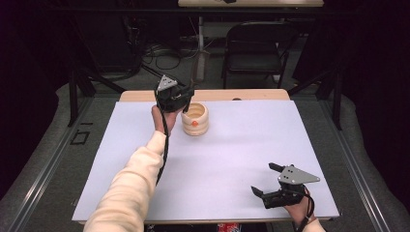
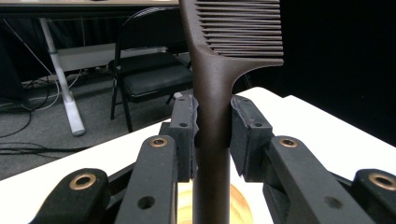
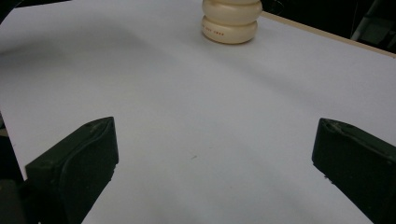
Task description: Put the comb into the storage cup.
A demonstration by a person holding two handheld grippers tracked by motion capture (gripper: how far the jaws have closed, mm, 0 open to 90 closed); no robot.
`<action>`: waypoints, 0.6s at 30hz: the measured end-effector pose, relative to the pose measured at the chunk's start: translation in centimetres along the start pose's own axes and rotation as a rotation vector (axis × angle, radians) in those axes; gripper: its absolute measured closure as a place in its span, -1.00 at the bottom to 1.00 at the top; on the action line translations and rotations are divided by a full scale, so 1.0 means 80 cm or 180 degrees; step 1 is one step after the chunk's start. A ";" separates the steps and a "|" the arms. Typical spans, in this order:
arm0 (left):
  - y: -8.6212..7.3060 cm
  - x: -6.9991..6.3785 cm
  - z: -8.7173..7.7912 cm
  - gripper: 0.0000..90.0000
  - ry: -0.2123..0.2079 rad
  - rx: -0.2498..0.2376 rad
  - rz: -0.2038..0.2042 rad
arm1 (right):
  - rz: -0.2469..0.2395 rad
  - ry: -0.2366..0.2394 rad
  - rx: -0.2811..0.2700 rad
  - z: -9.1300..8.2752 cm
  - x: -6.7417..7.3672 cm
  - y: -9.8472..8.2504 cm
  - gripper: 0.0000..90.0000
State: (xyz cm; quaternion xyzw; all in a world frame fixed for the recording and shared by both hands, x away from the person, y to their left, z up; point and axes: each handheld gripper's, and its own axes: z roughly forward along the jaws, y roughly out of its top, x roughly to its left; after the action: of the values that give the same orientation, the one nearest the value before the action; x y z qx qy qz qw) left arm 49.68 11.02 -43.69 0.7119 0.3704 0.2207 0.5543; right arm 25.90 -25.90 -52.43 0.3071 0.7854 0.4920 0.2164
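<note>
Between the pads of the left gripper (image 2: 212, 135) the handle of a dark brown comb (image 2: 219, 84) is clamped, upright, with the teeth above the pads and the lower handle running down toward the mouth of the cream ribbed holder (image 1: 195, 120) below. In the high view the left gripper (image 1: 175, 96) is seen over the far left of the worktop (image 1: 232, 159), just beside and above the holder's rim; the comb itself is too small to be made out there.

The comb is judged to be light, stiff and thin, of smooth hard plastic, so that it could pivot or slide between the pads if pushed sideways. The hold is best taken on the thick handle just under the tooth row, where it is taken now; the fine teeth are likely to bend or snap and should be left untouched. The holder is judged light enough to be tipped or shoved by a handle that catches its rim.

The right gripper (image 1: 273, 184) is held near the worktop's near right corner, jaws spread wide with nothing between them, well apart from the holder (image 3: 229, 21).
</note>
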 end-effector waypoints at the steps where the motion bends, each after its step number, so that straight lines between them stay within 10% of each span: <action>1: 0.000 -0.001 0.001 0.61 -0.0002 0.0003 0.0004 | 0.0001 0.0001 0.0001 0.000 0.000 0.000 -1.00; 18: -0.008 -0.002 0.015 0.61 -0.0024 -0.0046 -0.0026 | -0.0004 -0.0001 0.0010 0.000 0.000 0.000 -1.00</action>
State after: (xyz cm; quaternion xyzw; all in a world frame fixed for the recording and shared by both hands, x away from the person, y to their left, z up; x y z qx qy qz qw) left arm 50.25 10.21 -44.66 0.7072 0.3696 0.2184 0.5618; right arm 25.88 -25.88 -52.42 0.3070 0.7863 0.4906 0.2164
